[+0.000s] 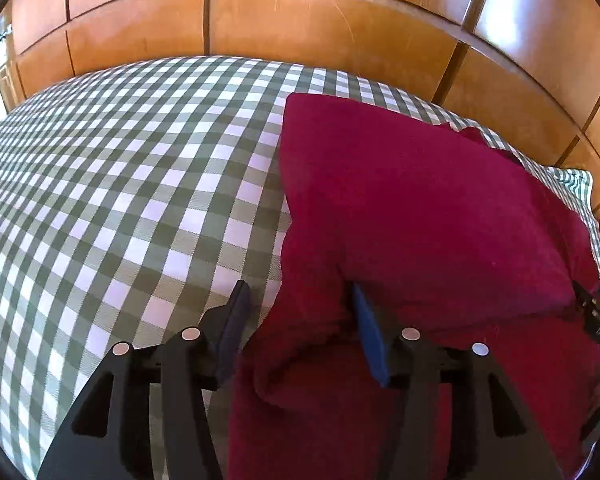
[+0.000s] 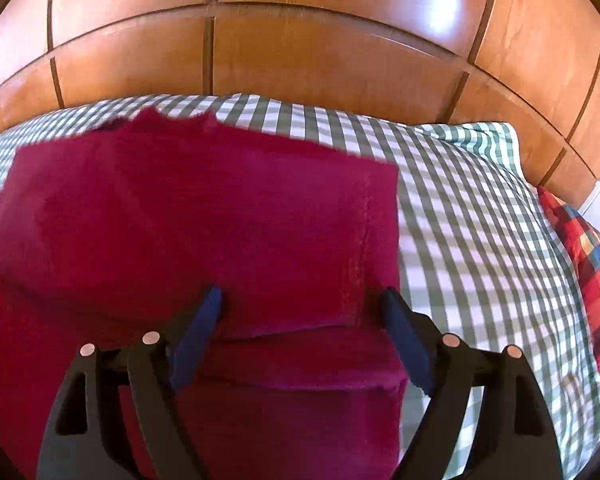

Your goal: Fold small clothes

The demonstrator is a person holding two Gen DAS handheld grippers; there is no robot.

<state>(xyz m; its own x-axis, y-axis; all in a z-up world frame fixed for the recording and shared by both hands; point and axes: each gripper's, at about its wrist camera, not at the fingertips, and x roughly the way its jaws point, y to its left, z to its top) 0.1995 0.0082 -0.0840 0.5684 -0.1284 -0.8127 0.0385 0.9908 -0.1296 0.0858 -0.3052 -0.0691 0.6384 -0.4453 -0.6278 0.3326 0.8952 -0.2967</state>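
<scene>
Crimson garment lies folded on our bed's checked sheet. Our left gripper has fingers spread astride its left edge (nothing pinched); our right gripper has fingers spread over its right edge.

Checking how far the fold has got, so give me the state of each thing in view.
Red garment: folded over itself, lying on the bed.
Left claw: open over the garment's left edge, gripping nothing.
Right claw: wide open over the garment's right edge, gripping nothing.
Checked sheet: spread flat.
</scene>
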